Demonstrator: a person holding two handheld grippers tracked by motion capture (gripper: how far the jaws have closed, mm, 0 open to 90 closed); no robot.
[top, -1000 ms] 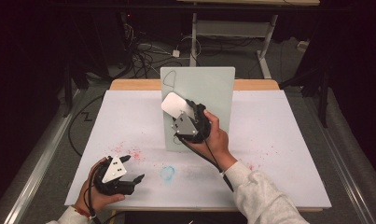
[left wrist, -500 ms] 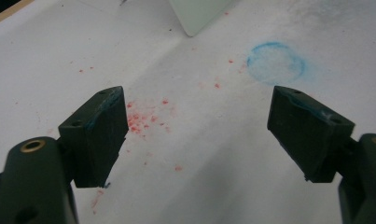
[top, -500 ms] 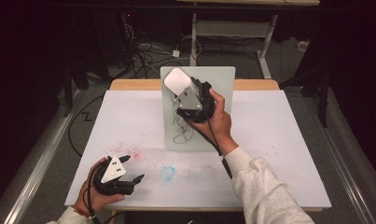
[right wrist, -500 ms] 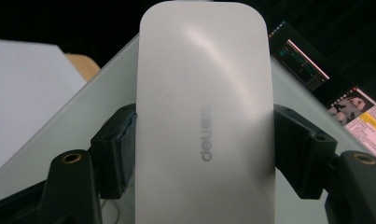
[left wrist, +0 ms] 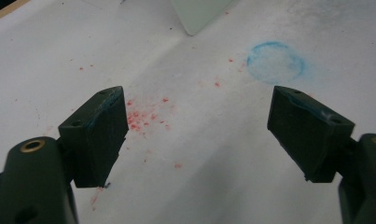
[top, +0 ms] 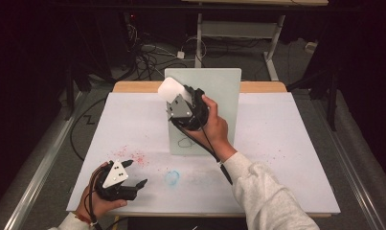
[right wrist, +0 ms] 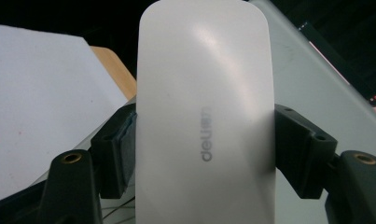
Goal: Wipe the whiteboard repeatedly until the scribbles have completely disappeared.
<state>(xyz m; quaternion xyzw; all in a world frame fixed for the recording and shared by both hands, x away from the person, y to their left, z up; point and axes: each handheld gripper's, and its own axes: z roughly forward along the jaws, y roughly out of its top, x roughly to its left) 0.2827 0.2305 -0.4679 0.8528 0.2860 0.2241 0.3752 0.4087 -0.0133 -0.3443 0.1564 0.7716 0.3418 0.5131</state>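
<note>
We hold the white rounded plastic eraser [right wrist: 205,116] clamped in the right gripper [top: 183,103], wiping the upright pale-green board [top: 219,91] behind it; next, we judge, down onto the scribble [top: 185,142]; the left gripper [top: 128,178] idles, jaws apart.

Room dark, black drapes at back and sides. White sheet [top: 286,143] covers surface; wood edge [top: 133,86] shows at far side. Red specks [top: 133,155] and blue ring stain [top: 172,177] on sheet. Grey floor [top: 61,158] around; cables [top: 147,52] tangled behind. White-framed desk legs [top: 272,52] farther back. Metal rails [top: 37,167] flank surface.
</note>
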